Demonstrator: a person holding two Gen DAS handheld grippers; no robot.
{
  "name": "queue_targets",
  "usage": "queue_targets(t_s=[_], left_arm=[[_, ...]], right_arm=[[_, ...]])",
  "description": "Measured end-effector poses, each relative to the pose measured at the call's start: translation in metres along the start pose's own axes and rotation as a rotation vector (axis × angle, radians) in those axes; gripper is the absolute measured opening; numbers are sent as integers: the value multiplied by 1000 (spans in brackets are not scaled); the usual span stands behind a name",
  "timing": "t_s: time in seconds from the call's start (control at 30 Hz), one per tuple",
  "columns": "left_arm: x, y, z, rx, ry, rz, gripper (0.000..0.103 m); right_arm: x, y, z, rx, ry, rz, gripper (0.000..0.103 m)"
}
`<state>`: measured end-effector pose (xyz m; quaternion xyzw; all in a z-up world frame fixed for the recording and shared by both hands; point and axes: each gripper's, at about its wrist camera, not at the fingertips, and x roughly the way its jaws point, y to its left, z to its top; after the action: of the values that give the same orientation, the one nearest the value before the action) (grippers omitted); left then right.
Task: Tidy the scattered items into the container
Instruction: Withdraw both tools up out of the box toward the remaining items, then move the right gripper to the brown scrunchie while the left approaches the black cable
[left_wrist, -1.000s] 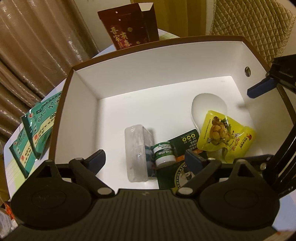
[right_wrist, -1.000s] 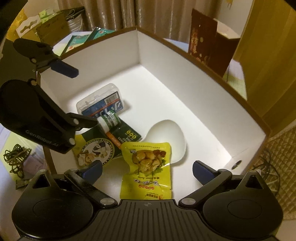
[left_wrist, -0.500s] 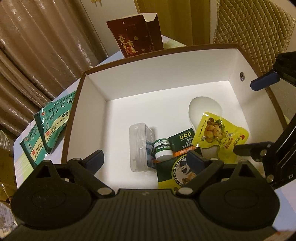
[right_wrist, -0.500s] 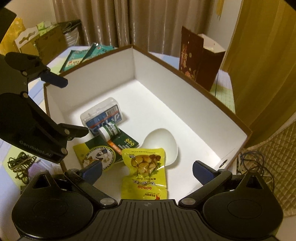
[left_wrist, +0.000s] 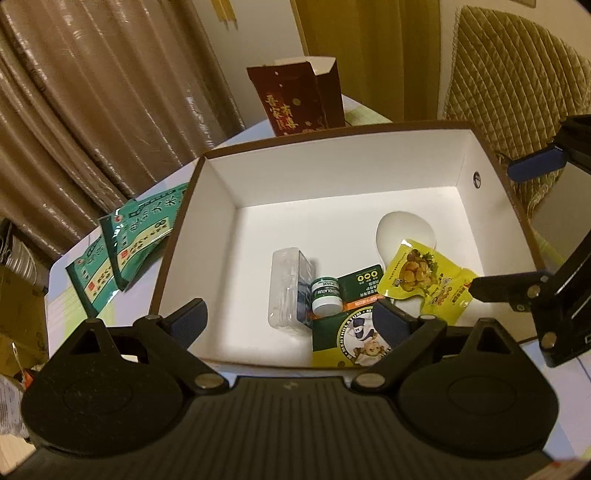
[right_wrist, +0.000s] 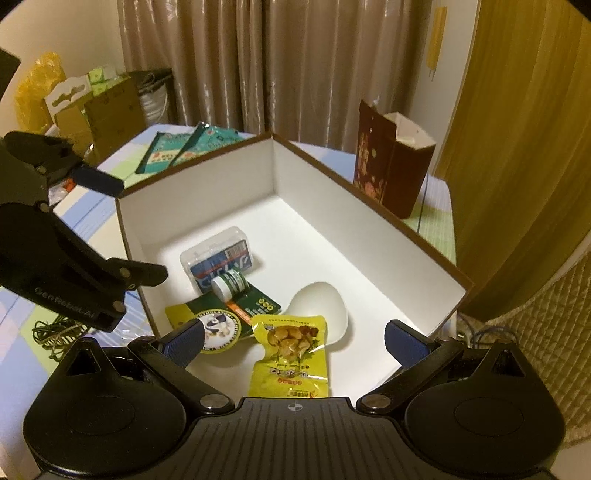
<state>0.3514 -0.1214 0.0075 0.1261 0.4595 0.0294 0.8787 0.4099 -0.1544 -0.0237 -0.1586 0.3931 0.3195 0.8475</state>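
I see the box (left_wrist: 218, 210) standing open on the table (left_wrist: 140, 295), brown outside and white inside, with everything gathered toward its near end. Going left to right in my left camera, the clear case (left_wrist: 286, 288) lies on its side, the small green-capped jar (left_wrist: 325, 301) lies touching it, and under the jar is the dark green card (left_wrist: 360, 284). The round-printed green packet (left_wrist: 347, 343) leans in the near corner. The white spoon (left_wrist: 404, 232) rests on the floor of the box with the yellow snack pouch (left_wrist: 424, 278) lying across its handle end. Outside the box, two green sachets (left_wrist: 129, 236) lie on the table to the left, and a dark red carton (left_wrist: 299, 98) stands behind the far wall. My left tongs (left_wrist: 290, 325) are spread wide above the near rim, holding nothing. My right tongs (right_wrist: 293, 338) are also spread wide and empty, hanging over the pouch without touching it.
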Motion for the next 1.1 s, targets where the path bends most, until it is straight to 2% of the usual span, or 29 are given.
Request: queue_targets(t_s=[0.37, 0.83, 0.97, 1.1], left_arm=[[-53, 18, -33, -89, -57, 8, 94], [-105, 50, -100, -171, -119, -1, 94], [-109, 62, -124, -211, -103, -1, 94], [-109, 71, -152, -233, -75, 12, 94]], right_arm=[[-36, 12, -10, -5, -112, -16, 101], [-86, 38, -49, 112, -256, -2, 101], [-96, 53, -61, 156, -281, 6, 101], [-97, 74, -72, 179, -257, 30, 101]])
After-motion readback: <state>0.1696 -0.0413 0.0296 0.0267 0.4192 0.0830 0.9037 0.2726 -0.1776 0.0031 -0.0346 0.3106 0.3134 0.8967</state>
